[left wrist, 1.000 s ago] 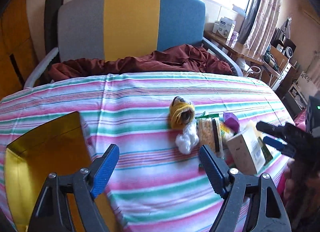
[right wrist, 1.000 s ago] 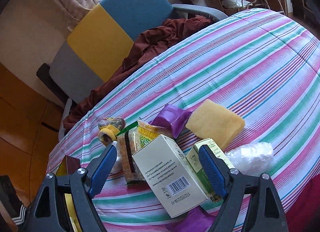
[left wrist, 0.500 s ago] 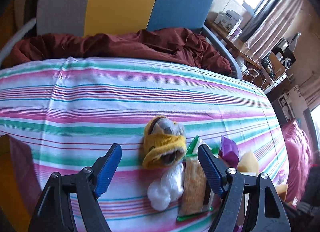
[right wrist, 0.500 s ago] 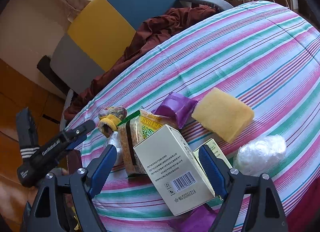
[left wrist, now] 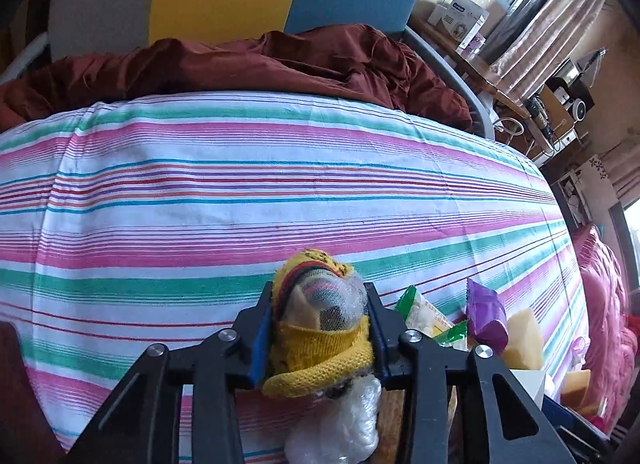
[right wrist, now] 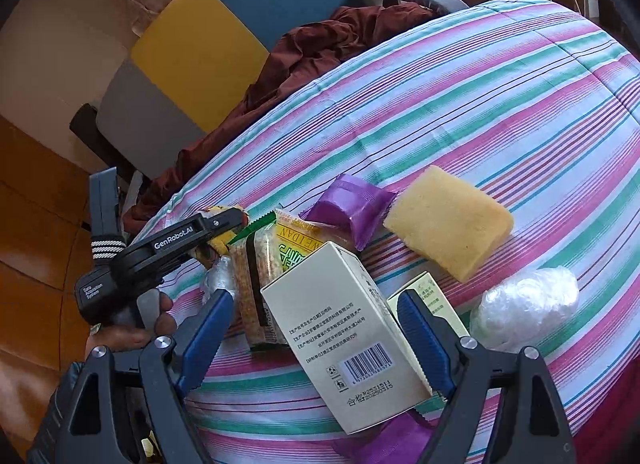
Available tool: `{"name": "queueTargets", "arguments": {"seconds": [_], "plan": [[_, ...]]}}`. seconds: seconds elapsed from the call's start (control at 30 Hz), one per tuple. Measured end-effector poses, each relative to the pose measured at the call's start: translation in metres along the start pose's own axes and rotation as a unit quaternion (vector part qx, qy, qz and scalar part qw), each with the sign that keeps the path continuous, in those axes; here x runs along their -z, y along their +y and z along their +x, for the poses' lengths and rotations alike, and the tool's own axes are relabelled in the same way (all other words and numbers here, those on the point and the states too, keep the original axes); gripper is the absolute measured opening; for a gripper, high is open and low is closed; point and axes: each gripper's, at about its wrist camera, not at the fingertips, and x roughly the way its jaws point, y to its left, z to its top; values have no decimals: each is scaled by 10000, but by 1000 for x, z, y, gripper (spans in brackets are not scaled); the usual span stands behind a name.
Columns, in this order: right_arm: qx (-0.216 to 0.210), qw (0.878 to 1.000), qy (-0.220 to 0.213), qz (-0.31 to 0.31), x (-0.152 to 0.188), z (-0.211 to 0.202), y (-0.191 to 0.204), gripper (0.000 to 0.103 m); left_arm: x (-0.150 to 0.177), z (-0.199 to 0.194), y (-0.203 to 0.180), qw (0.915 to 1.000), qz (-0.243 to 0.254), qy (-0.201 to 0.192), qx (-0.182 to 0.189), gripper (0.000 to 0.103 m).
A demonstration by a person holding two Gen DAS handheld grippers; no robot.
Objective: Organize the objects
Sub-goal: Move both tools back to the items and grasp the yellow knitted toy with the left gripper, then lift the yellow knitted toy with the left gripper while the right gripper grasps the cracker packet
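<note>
A yellow knitted sock (left wrist: 320, 340) with a dark striped bundle inside lies on the striped tablecloth (left wrist: 240, 191). My left gripper (left wrist: 319, 296) has its jaws closing around it, and both blue pads press on its sides. In the right wrist view the left gripper (right wrist: 228, 219) reaches in from the left onto the sock (right wrist: 212, 248). My right gripper (right wrist: 314, 300) stands open just above a white carton with a barcode (right wrist: 344, 336), with nothing held.
Around the carton lie a snack pack (right wrist: 260, 264), a purple packet (right wrist: 352, 207), a yellow sponge (right wrist: 448, 219), a plastic wrap ball (right wrist: 524, 308) and a small green-white box (right wrist: 432, 296). Behind the table stands a grey, yellow and blue chair (right wrist: 224, 31) draped with maroon cloth (left wrist: 280, 63).
My left gripper came down and forward over the sock and its jaws closed onto it; the amber tray left its view. The right gripper stayed open over the carton.
</note>
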Motion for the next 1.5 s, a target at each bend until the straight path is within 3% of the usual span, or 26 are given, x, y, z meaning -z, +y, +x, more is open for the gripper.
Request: {"name": "queueTargets", "arguments": {"seconds": [0.2,0.33,0.53,0.63,0.73,0.8,0.9,1.13,1.23,1.37,1.43,1.5], "plan": [[215,9995,-66,-241,2,-2,7,86,22,-47,16,9993,6,-299,-211,37],[327,9987,-101,-377,2,-2,11,86,59,-80,14,9988,179,-329,-328,37],[381,9964,-339,-679,3,-8,23,86,155,-112,-25,9942,939,-427,-288,37],[430,9935,-499,-926,5,-11,31,86,207,-107,-45,9870,1441,-557,-437,37],[521,9883,-614,-1299,8,-11,45,85,239,-100,-46,9834,1572,-754,-498,37],[531,9828,-650,-1645,14,-10,57,76,247,-101,-45,9799,1664,-991,-482,37],[540,9746,-559,-2101,24,-3,74,68,248,-100,-36,9820,1584,-985,-296,37],[884,9554,6,-2818,31,40,112,65,248,-98,-28,9824,1515,-1088,-64,37],[1439,9404,281,-3068,28,66,125,65,247,-98,-25,9832,1465,-1089,22,37],[2344,9039,733,-3501,28,97,133,65,248,-98,-20,9835,1431,-1101,138,37],[2492,8963,1141,-3486,27,111,124,65,247,-98,-18,9840,1379,-1114,197,38],[2507,8993,1218,-3370,25,117,115,67,247,-98,-17,9841,1361,-1122,221,39]]}}
